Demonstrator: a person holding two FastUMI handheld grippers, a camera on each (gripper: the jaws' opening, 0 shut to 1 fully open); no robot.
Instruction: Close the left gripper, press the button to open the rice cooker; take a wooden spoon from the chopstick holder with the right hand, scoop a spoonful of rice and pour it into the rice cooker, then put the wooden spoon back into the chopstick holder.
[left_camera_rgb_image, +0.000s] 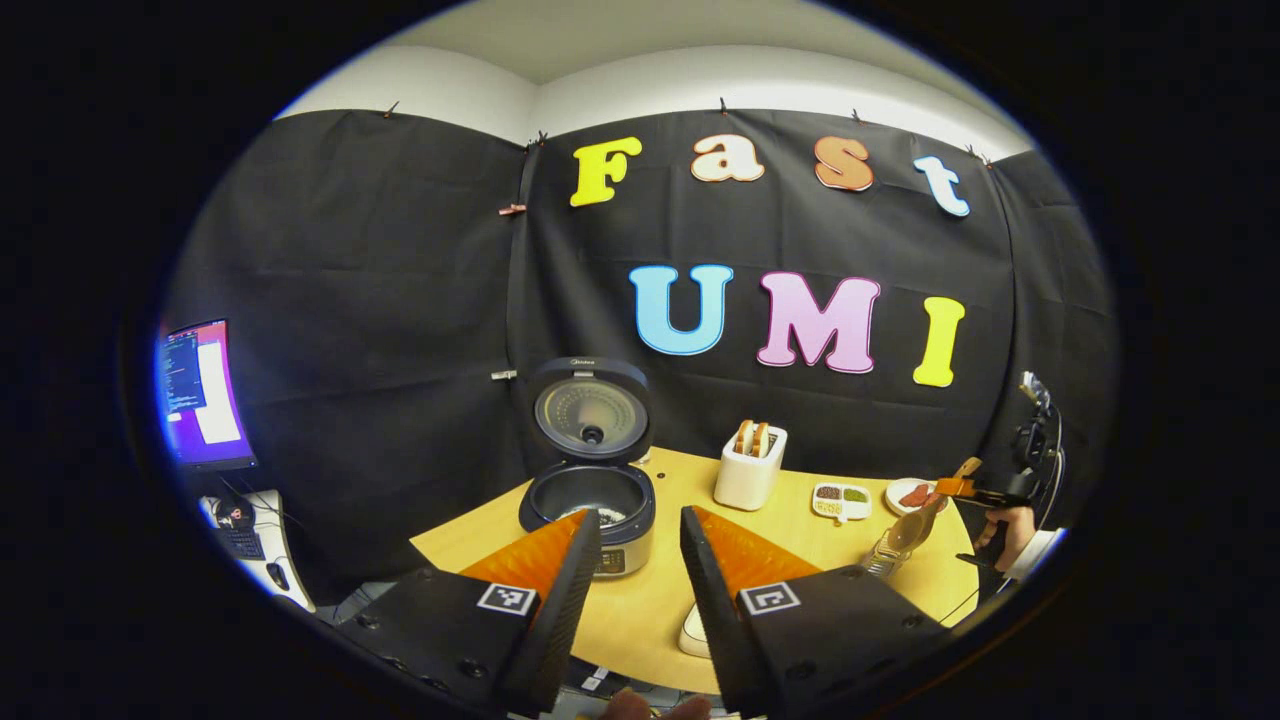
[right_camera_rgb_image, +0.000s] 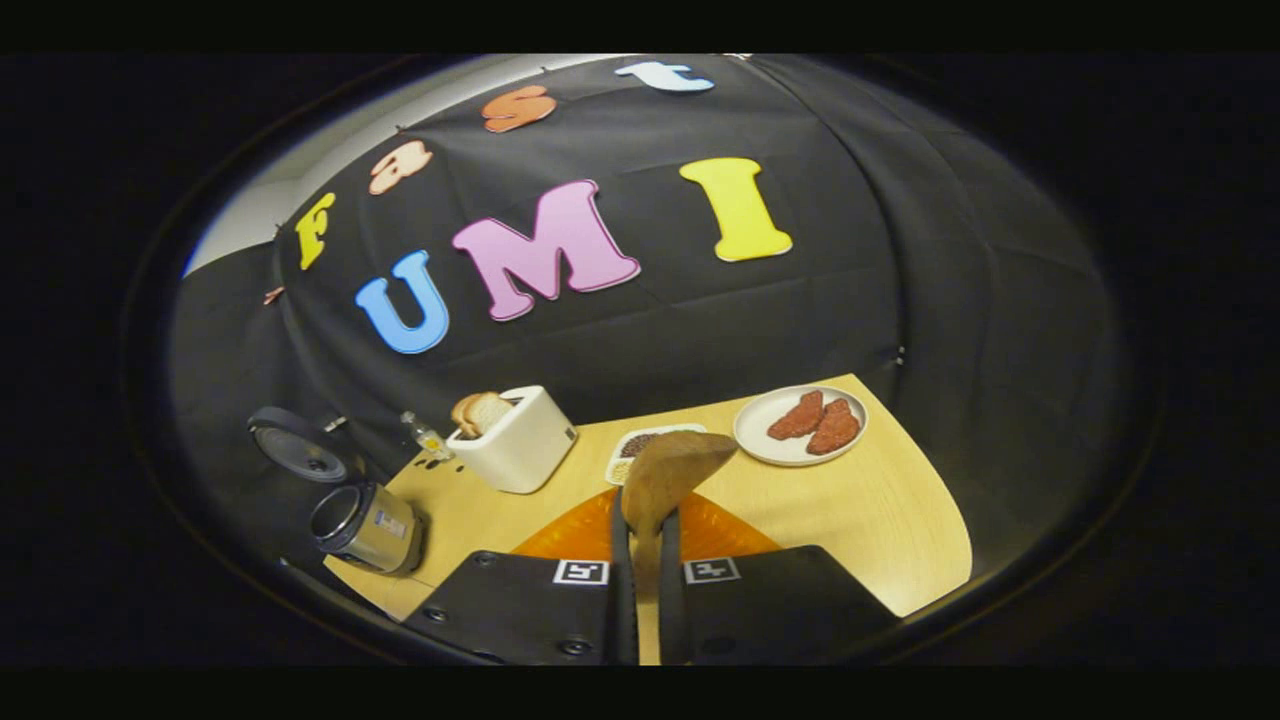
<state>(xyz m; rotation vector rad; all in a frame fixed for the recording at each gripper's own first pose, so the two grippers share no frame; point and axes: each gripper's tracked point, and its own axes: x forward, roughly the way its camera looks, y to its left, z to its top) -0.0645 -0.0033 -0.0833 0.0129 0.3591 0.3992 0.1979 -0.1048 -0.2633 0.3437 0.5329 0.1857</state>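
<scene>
The dark round rice cooker stands lid-up on the light wooden counter, at 12 o'clock from the left gripper, whose jaws stand apart. The right gripper has its jaws clamped on the brown wooden spoon, bowl raised above the counter, the cooker at its 10 o'clock.

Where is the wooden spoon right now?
The wooden spoon is clamped in the right gripper, held up over the table's right side, in front of the plate in the right gripper view.
</scene>
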